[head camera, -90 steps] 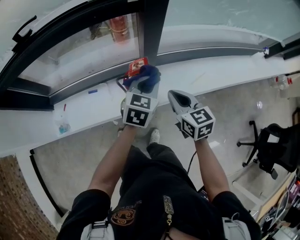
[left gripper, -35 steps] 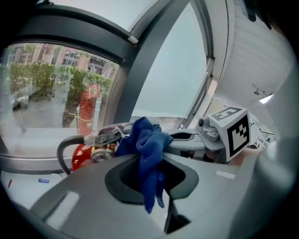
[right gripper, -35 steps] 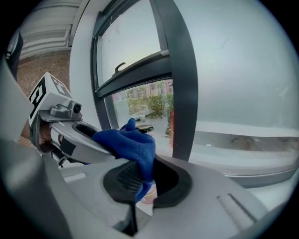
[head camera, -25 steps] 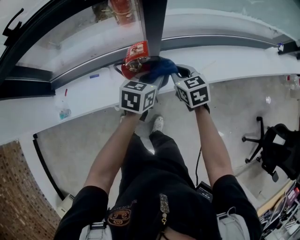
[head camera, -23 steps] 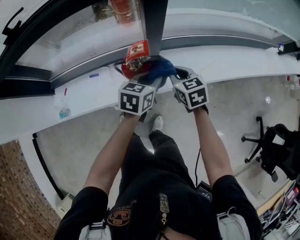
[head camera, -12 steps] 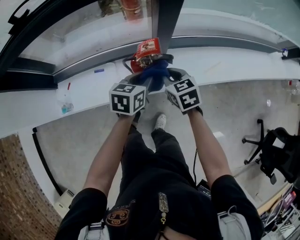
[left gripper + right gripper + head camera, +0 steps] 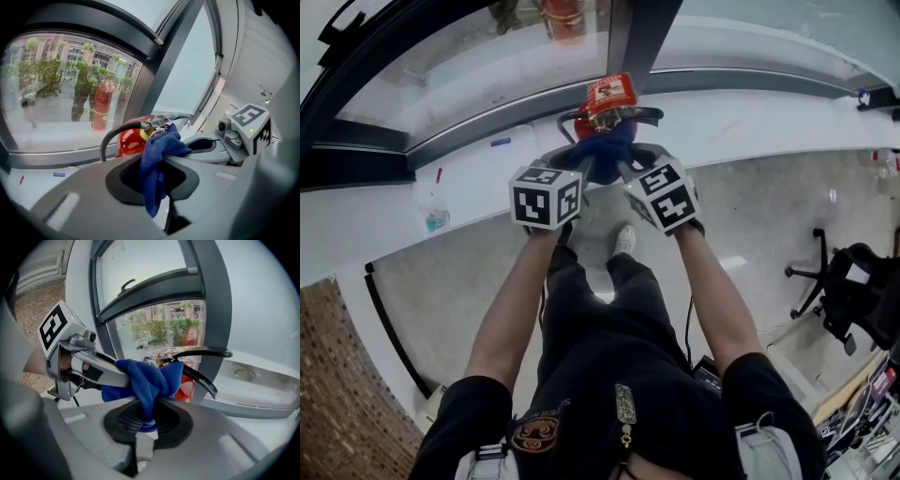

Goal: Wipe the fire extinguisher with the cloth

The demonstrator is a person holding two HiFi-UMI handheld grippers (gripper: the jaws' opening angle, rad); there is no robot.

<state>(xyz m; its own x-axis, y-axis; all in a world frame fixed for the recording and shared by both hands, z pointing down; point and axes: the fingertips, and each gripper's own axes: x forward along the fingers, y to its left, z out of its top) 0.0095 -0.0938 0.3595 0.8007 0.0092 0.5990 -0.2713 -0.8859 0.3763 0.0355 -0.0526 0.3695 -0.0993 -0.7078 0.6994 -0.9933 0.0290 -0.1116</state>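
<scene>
Your left gripper (image 7: pixel 161 160), jaws just closing further, and your right gripper (image 7: pixel 147 405), nearly shut, both clamp the blue cloth (image 7: pixel 149 375) at the fire extinguisher (image 7: pixel 608 95) top.

No readable text — fire extinguisher (image 7: pixel 609 96) print too small.

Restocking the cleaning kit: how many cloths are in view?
1. The blue cloth is pinched by both the left gripper and the right gripper, at the top of the fire extinguisher on the windowsill. Another could be hidden behind the grippers.
</scene>
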